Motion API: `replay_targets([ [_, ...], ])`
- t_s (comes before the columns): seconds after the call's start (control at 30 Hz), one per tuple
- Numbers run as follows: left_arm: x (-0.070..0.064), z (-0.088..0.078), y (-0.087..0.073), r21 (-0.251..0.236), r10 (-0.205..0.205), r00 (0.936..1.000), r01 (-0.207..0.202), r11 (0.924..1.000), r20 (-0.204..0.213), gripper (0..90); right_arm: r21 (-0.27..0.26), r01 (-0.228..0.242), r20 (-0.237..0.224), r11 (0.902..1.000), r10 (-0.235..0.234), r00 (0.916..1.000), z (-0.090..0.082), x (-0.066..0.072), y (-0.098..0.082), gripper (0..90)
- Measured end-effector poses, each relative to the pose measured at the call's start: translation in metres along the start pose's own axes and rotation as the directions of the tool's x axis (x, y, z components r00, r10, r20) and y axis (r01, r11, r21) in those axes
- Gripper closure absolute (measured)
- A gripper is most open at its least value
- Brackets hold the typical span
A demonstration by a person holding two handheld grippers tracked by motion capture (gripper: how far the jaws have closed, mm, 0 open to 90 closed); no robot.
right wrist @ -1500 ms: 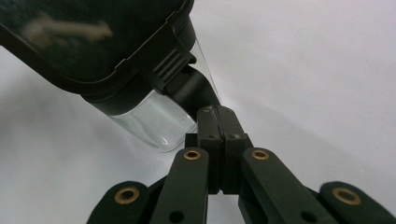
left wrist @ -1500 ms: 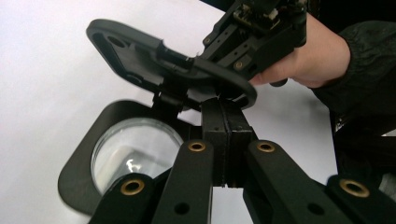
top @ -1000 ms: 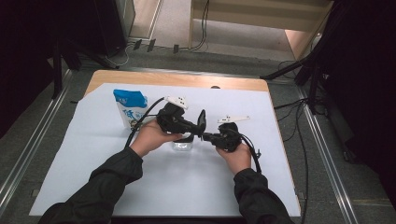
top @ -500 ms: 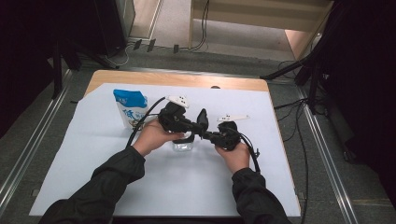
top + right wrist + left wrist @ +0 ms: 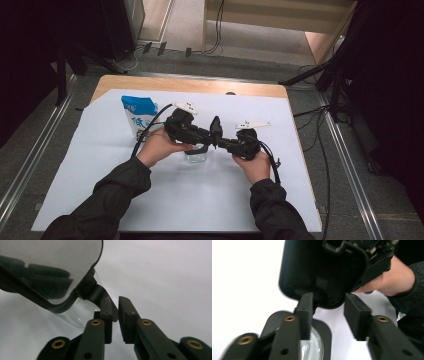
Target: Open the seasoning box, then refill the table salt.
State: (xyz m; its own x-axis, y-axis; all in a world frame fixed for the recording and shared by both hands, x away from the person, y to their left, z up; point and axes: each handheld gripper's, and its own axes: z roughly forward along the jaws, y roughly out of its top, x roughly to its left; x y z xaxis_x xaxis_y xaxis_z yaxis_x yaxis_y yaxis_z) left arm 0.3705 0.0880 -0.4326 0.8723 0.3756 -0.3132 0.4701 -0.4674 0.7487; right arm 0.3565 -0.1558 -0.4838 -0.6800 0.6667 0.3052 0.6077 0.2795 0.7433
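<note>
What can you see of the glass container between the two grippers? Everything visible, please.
The glass container is small and clear, standing on the white sheet at mid-table. A black rimmed lid with a tab stands tilted open over it. The right gripper has its fingers pinched on that tab. The left gripper is open above the glass, one finger beside the rim. Contents cannot be told.
</note>
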Motion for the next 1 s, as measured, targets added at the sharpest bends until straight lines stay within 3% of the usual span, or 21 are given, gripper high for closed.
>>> replay_targets([
  [0.23, 0.001, -0.017, -0.005, -0.007, -0.053, 0.9985, 0.053, 0.9986, -0.012, 46.7, -0.018, 0.018, 0.002, 0.9997, -0.018, 0.9998, -0.011, -0.003, 0.001, 70.2],
  [0.43, -0.001, -0.035, -0.014, -0.050, -0.080, 0.9968, 0.080, 0.9955, 0.002, 44.9, -0.027, 0.079, 0.004, 0.9965, -0.079, 0.9969, -0.022, -0.001, 0.001, 61.2],
  [0.53, -0.001, -0.043, -0.018, -0.057, -0.078, 0.9969, 0.077, 0.9954, -0.014, 42.5, -0.039, 0.117, 0.019, 0.9923, -0.117, 0.9930, -0.028, 0.001, -0.003, 60.7],
  [0.73, -0.002, -0.058, -0.026, -0.079, -0.071, 0.9963, 0.067, 0.9946, -0.049, 38.2, -0.048, 0.092, 0.004, 0.9946, -0.092, 0.9958, -0.034, -0.001, -0.009, 61.0],
  [0.9, -0.001, -0.070, -0.032, -0.074, -0.066, 0.9958, 0.061, 0.9954, -0.064, 39.1, -0.036, 0.071, -0.036, 0.9969, -0.072, 0.9968, -0.034, -0.005, -0.011, 60.4],
  [1.0, -0.001, -0.077, -0.037, -0.081, -0.065, 0.9935, 0.058, 0.9950, -0.093, 39.3, -0.031, 0.058, -0.047, 0.9979, -0.059, 0.9971, -0.035, -0.006, -0.011, 60.4],
])
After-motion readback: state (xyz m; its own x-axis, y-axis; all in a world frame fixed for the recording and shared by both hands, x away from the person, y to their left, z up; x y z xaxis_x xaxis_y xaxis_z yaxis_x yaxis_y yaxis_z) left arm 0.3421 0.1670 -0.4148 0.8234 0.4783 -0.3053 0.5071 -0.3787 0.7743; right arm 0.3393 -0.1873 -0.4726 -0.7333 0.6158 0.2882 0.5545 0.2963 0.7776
